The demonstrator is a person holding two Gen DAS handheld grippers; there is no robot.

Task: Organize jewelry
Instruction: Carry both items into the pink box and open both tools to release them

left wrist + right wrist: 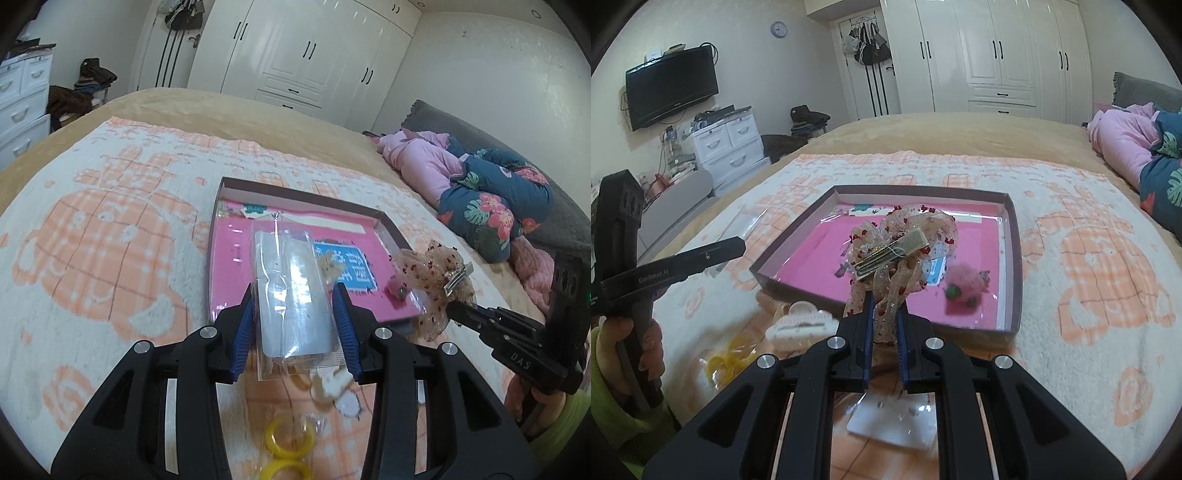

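Note:
My left gripper [295, 295] is shut on a clear plastic packet with a white card [291, 291] and holds it above the near edge of the shallow brown box [303, 197] with a pink lining. My right gripper [885, 302] is shut on a sheer bow hair clip with red specks and a metal clasp [901, 243], held over the box [1014, 258]; the bow also shows in the left wrist view [432, 280]. A pink fluffy ornament [964, 286] lies inside the box.
A white claw clip [801, 325], yellow rings [286, 446] and a white card [894, 421] lie on the peach-and-white blanket [1089, 258] before the box. Folded bedding [480, 206] lies at the right. Drawers [727, 147] and wardrobes [997, 55] stand beyond the bed.

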